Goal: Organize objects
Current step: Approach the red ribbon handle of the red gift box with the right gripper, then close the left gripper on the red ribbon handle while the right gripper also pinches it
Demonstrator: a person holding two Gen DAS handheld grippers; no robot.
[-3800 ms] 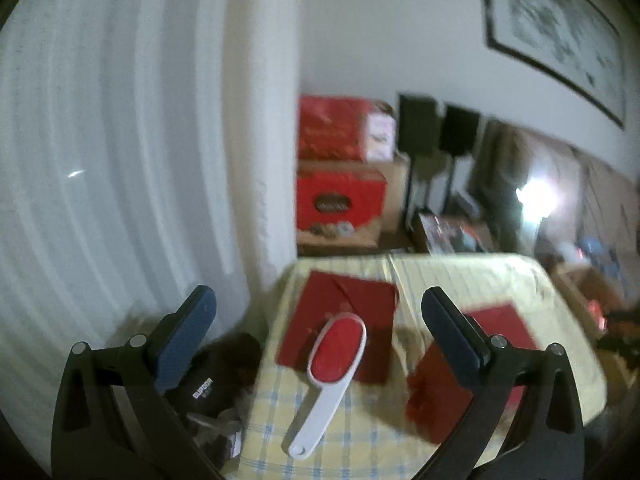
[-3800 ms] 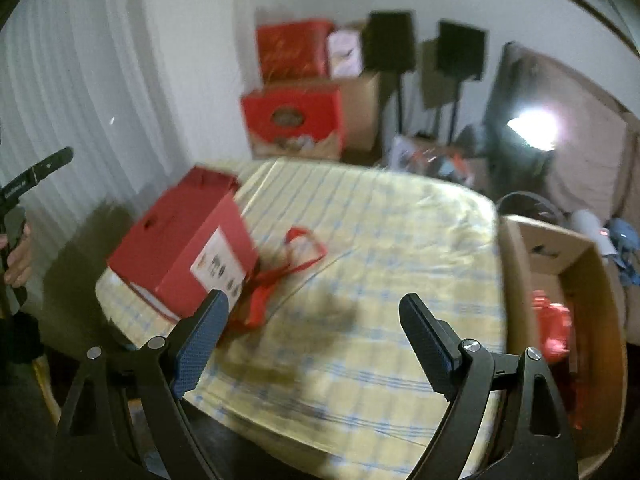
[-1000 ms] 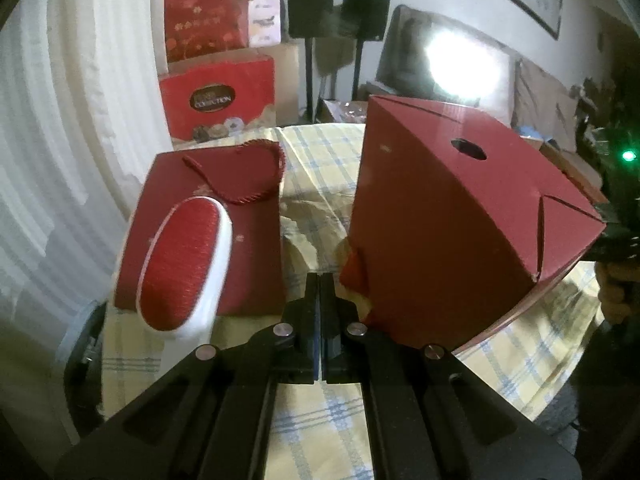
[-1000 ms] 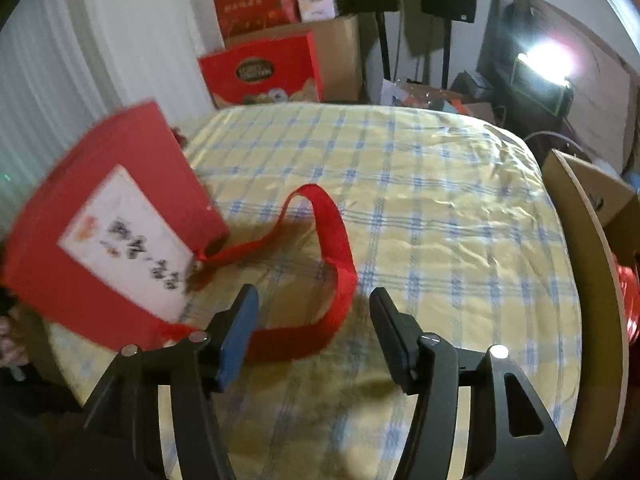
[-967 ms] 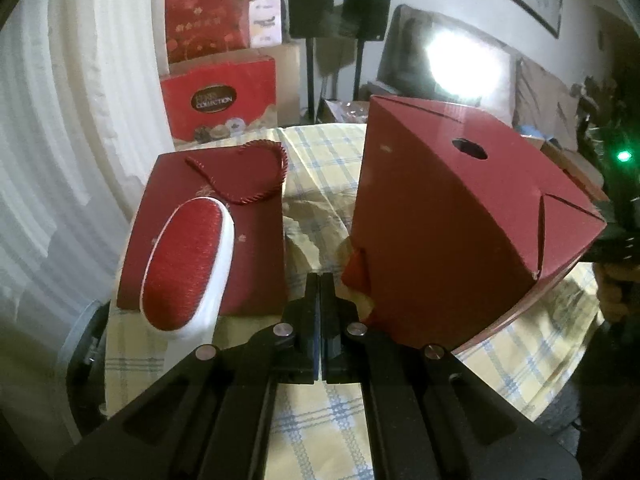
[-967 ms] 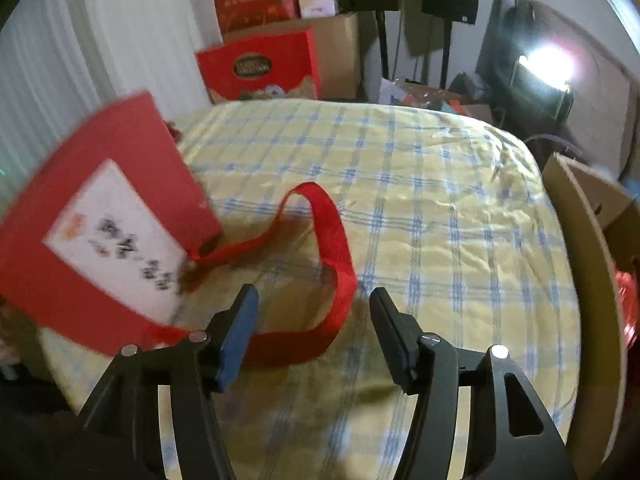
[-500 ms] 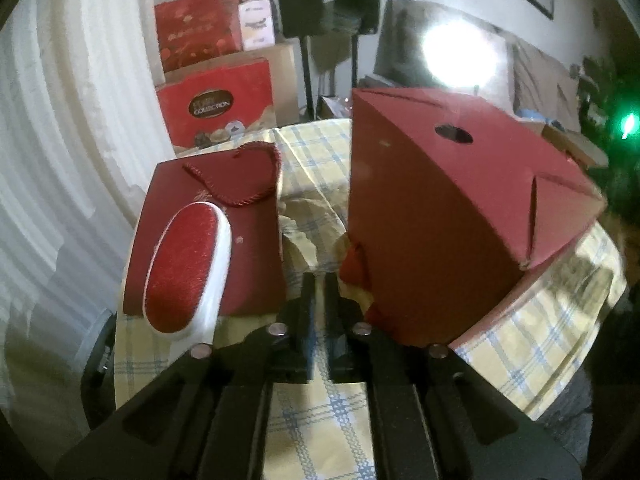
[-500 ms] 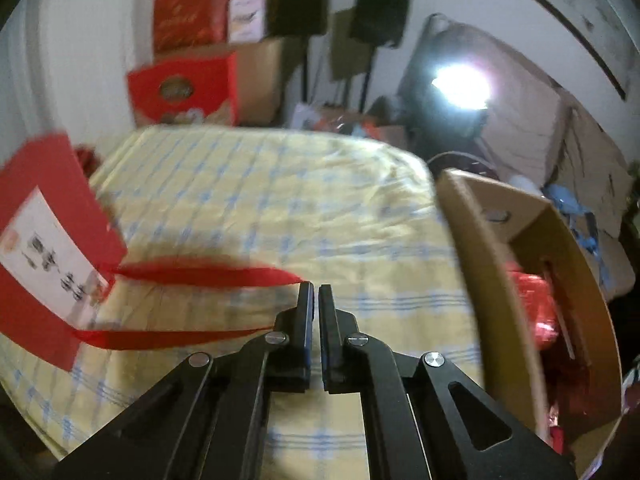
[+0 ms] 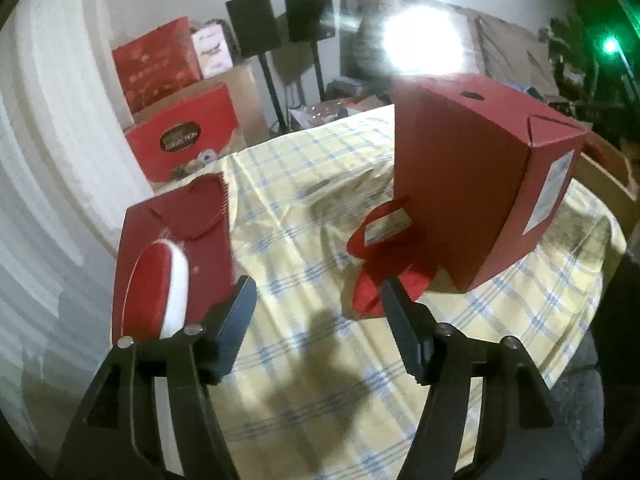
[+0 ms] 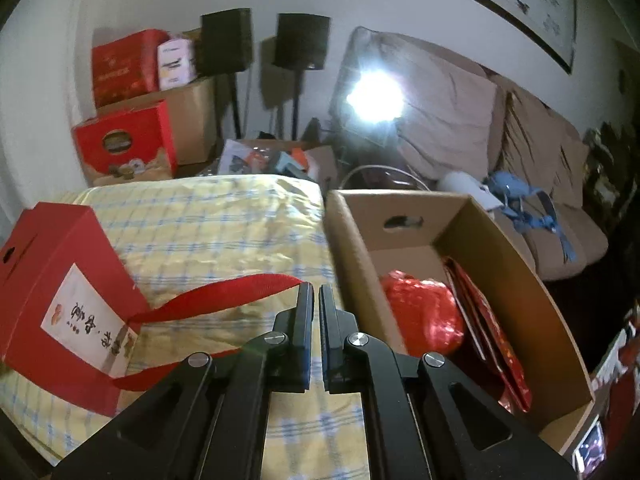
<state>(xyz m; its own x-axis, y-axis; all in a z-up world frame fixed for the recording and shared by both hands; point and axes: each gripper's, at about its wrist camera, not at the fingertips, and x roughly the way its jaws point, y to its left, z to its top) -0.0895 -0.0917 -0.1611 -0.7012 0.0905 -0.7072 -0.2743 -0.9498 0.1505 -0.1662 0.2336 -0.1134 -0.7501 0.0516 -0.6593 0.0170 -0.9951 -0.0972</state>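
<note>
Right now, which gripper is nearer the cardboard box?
Right. The right gripper, shut on the red ribbon, sits just beside the cardboard box wall. The left gripper is open at the table's far side, by the red gift box.

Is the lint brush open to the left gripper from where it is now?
Probably yes. The lint brush lies exposed on the flat red bag, just left of the left gripper, whose jaws have just opened and hold nothing. The red box stands off right.
</note>
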